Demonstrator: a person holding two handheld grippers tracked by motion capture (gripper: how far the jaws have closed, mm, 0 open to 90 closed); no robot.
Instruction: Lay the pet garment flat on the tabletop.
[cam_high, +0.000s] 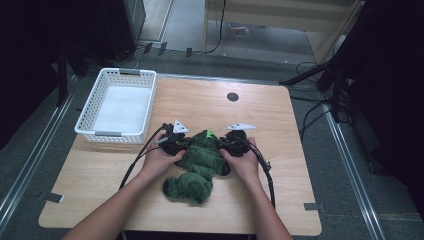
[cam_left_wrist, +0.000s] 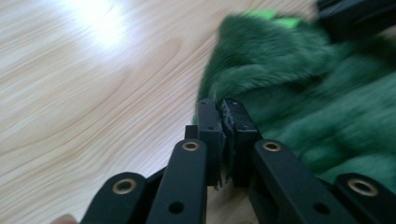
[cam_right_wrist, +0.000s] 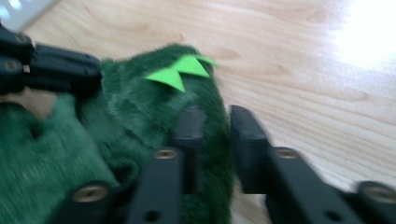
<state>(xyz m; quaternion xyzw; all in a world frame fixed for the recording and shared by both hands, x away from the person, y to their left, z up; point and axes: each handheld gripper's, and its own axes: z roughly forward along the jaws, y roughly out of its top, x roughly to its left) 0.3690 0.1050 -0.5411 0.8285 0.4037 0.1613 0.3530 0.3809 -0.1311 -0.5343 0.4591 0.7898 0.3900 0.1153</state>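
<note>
A dark green plush garment (cam_high: 200, 162) with bright green spikes (cam_right_wrist: 180, 72) lies crumpled on the wooden table (cam_high: 260, 115), near its front. My left gripper (cam_high: 184, 145) sits at the garment's left edge. In the left gripper view its jaws (cam_left_wrist: 222, 105) are pressed together on the fuzzy rim of the cloth (cam_left_wrist: 289, 84). My right gripper (cam_high: 224, 146) is at the garment's right side. In the right gripper view its jaws (cam_right_wrist: 215, 116) are closed on a fold of green fur (cam_right_wrist: 135, 112) just below the spikes. The left gripper (cam_right_wrist: 60, 67) shows there across the cloth.
A white plastic basket (cam_high: 90, 107) stands at the table's back left corner, close behind the left gripper. A round black grommet (cam_high: 232, 97) sits near the back edge. Bare wood lies to the right and in front. Cables trail from both grippers toward the front edge.
</note>
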